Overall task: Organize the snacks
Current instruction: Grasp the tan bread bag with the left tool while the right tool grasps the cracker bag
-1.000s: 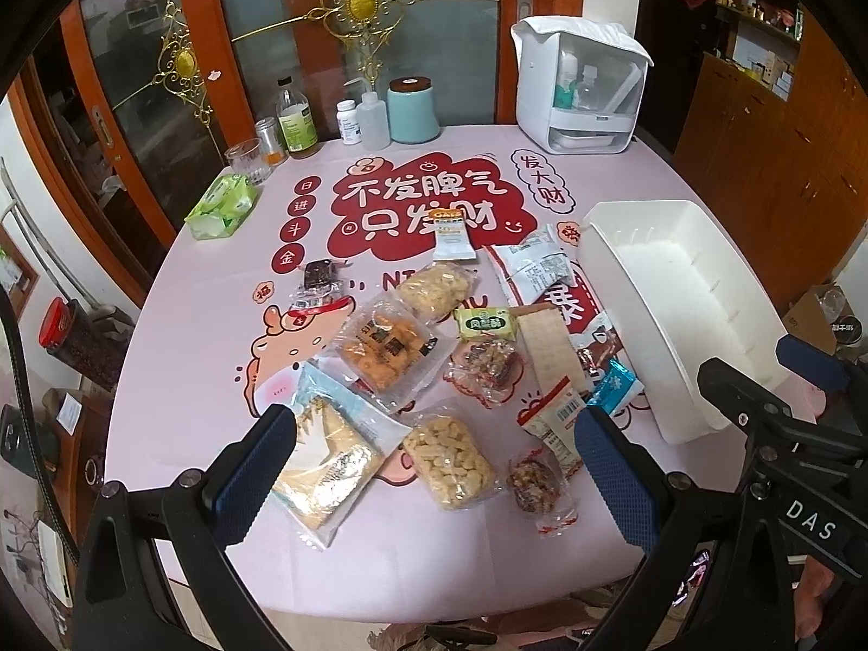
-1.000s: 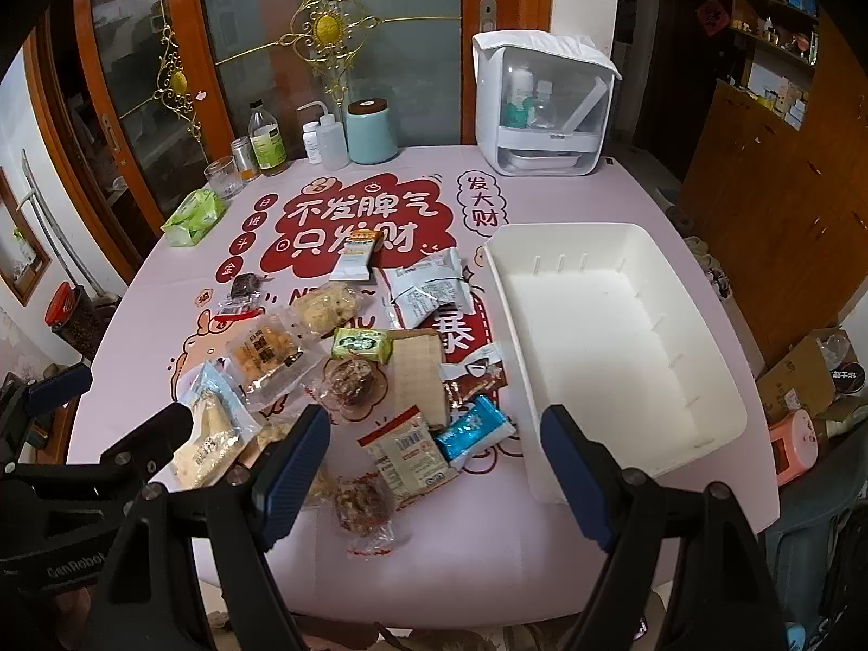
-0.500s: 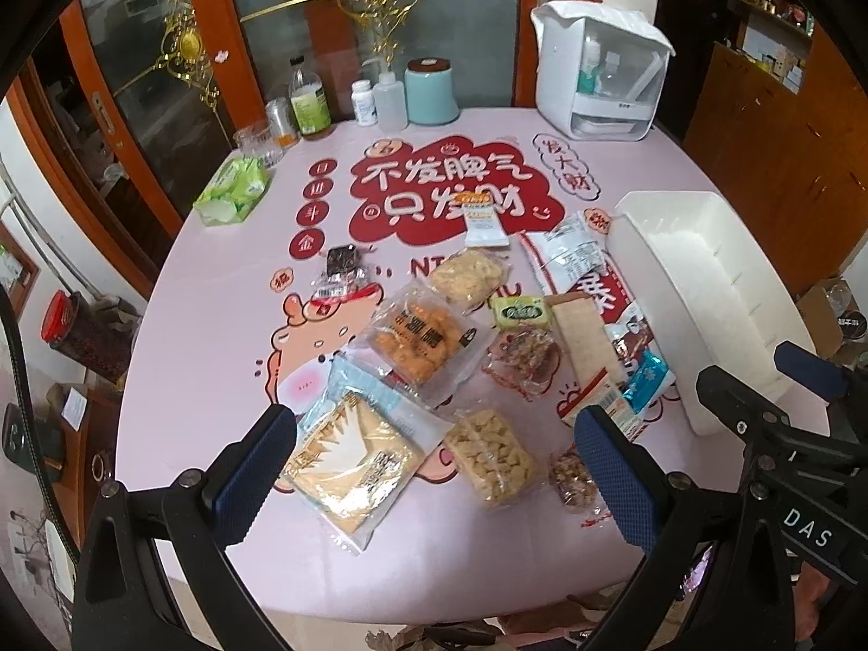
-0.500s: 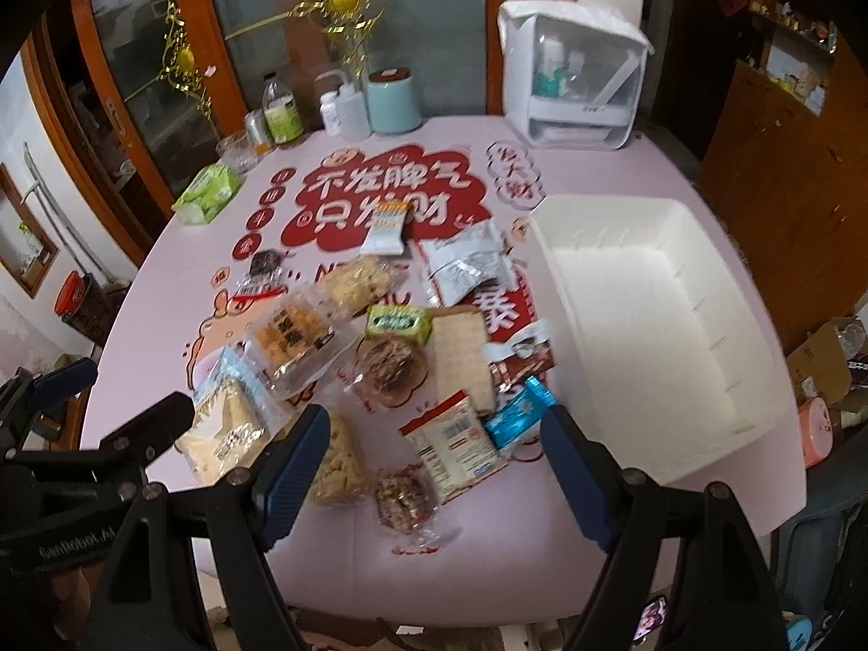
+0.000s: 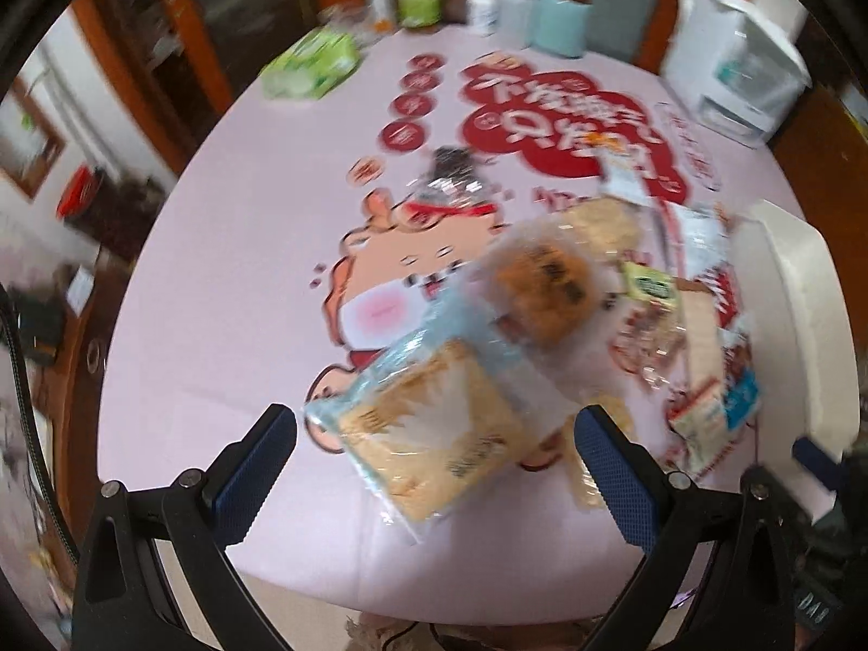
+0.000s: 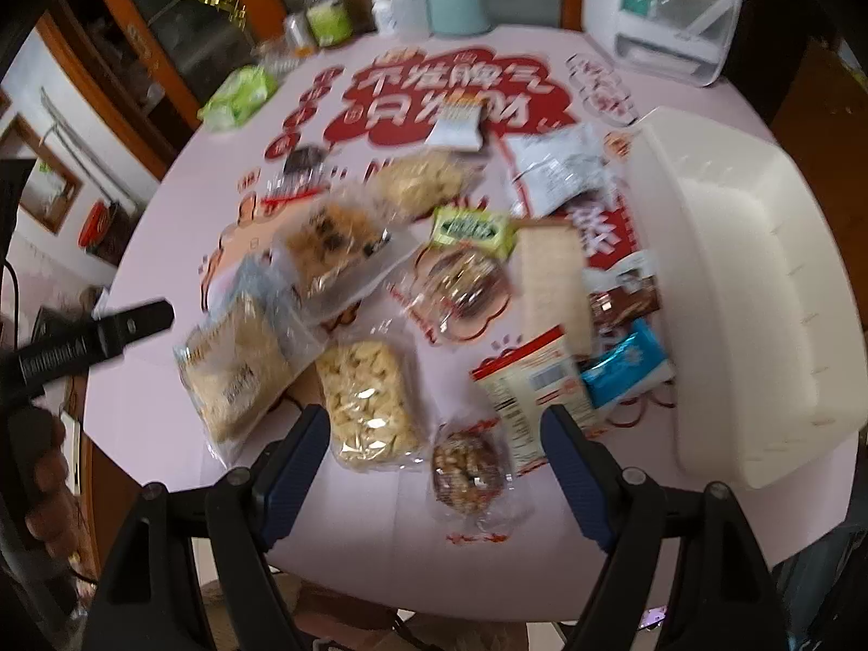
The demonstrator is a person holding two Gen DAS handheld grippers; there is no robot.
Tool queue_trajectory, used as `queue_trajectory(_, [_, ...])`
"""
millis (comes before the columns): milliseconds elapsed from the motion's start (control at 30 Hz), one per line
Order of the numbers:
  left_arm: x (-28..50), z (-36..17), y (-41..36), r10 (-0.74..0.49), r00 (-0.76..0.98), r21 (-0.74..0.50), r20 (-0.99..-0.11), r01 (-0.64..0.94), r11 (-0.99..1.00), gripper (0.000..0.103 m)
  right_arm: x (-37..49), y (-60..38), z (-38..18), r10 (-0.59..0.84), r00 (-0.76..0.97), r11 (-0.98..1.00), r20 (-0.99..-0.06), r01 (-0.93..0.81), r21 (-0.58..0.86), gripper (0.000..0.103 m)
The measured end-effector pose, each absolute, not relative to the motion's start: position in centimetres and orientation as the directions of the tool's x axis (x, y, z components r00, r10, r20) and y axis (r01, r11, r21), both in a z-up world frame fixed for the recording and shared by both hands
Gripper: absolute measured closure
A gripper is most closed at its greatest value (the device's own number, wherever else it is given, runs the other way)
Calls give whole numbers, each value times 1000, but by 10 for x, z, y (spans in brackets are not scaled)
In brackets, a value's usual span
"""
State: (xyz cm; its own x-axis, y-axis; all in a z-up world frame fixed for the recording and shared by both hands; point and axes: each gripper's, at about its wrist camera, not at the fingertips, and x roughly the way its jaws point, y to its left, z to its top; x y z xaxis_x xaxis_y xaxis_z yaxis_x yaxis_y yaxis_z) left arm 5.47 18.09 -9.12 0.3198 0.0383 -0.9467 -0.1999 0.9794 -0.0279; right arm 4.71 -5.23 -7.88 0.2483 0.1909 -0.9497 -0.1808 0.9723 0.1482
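Note:
Several snack packets lie on the pink table (image 5: 228,271). My left gripper (image 5: 434,455) is open, low over a clear bag of tan wafers (image 5: 428,428) that sits between its fingers without being pinched. Behind it lies an orange biscuit bag (image 5: 542,282). My right gripper (image 6: 436,450) is open above a bag of pale puffs (image 6: 369,401) and a small nut packet (image 6: 469,466). A red-and-white packet (image 6: 534,385) and a blue packet (image 6: 624,374) lie beside the empty white bin (image 6: 759,282) on the right. Both views are motion-blurred.
At the table's far edge stand bottles (image 6: 325,16), a teal canister (image 6: 455,2) and a white dispenser box (image 6: 662,11). A green tissue pack (image 6: 238,95) lies at the far left. The left gripper's body (image 6: 92,336) reaches in from the left.
Both grippers have dropped closer to the table and forward. The wafer bag now sits between my left fingers; the puffs and nut packet sit nearer my right fingers.

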Motion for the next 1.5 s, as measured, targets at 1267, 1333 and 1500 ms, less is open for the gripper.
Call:
queue_trajectory(1267, [82, -221, 141, -55, 122, 27, -991, 583, 812, 0, 79, 20, -181, 136, 101, 968, -986, -224, 111, 41])
queue_trajectory(1333, [79, -229, 134, -8, 127, 70, -992, 599, 797, 0, 78, 23, -182, 134, 112, 969, -985, -224, 107, 44])
queue_trajectory(1500, [79, -230, 130, 4, 127, 78, -992, 584, 808, 0, 73, 24, -179, 138, 137, 967, -981, -235, 103, 45])
